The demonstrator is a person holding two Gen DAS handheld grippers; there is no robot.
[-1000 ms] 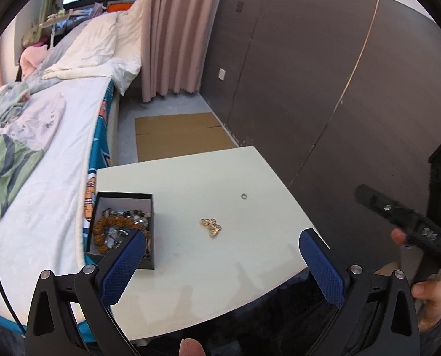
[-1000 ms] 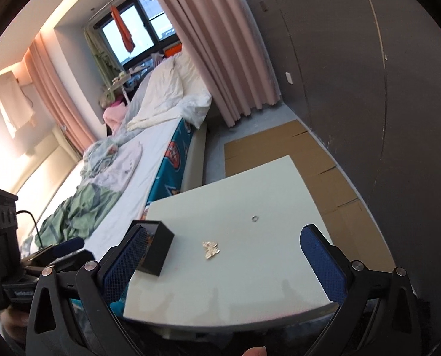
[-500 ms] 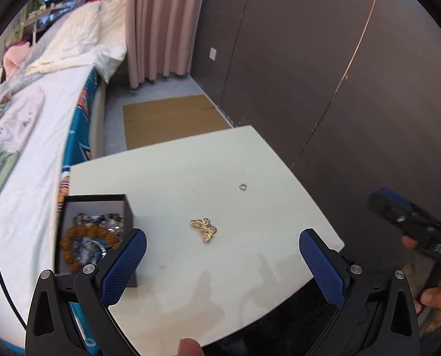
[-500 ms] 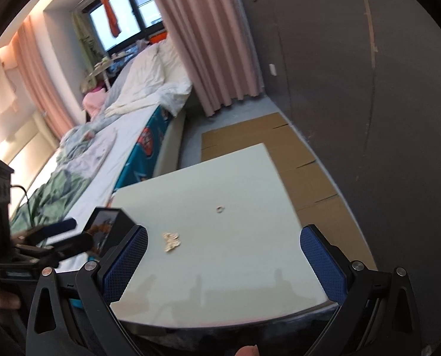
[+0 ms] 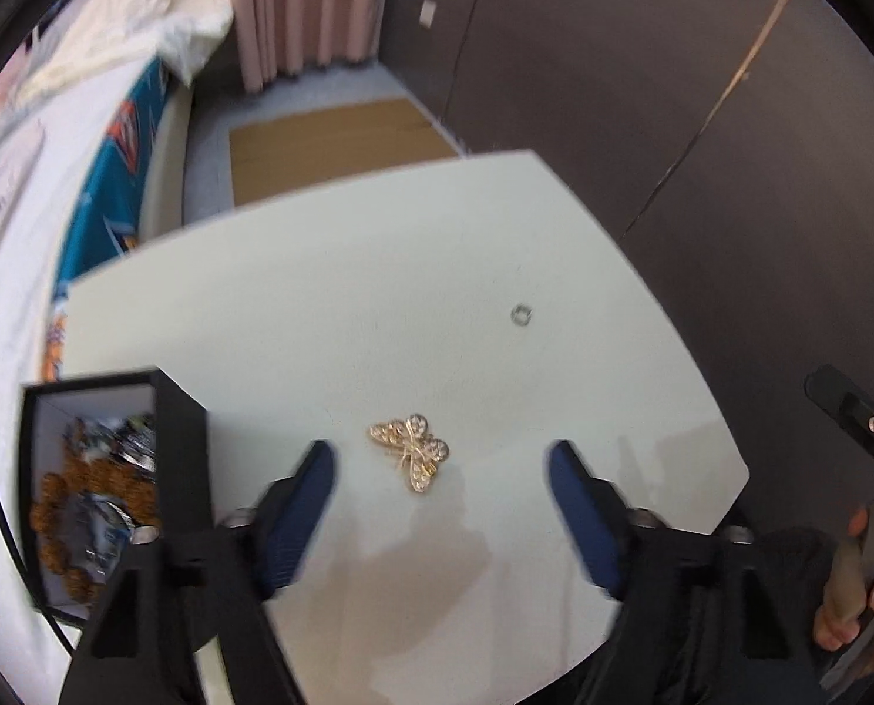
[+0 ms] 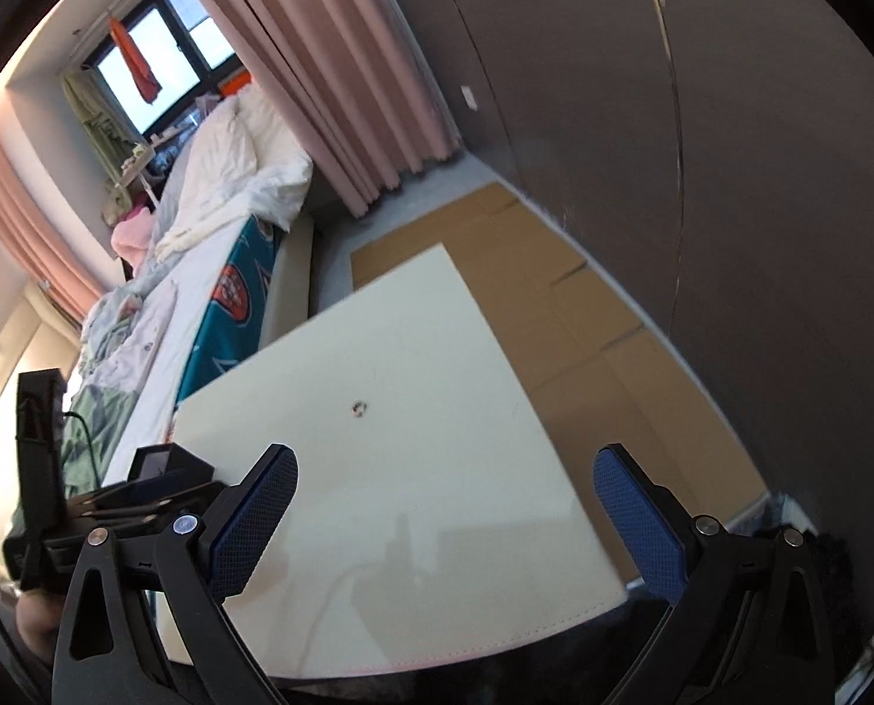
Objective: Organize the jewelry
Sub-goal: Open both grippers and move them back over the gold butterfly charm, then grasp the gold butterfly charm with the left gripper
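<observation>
The left gripper [image 5: 440,470] stands spread, its jaws just narrowing, with one gold butterfly brooch [image 5: 410,450] on the white table [image 5: 331,317] lying untouched between its fingers. The black jewelry box [image 5: 161,470] at the table's left edge is partly hidden by that gripper; its beads and contents are blurred, uncountable. The right gripper [image 6: 440,493] is spread, empty. One small ring [image 5: 520,314] lies toward the right edge.

Black angular gripper frames, silver screws, blue mesh-textured pads [image 6: 249,523] on the fingers.
</observation>
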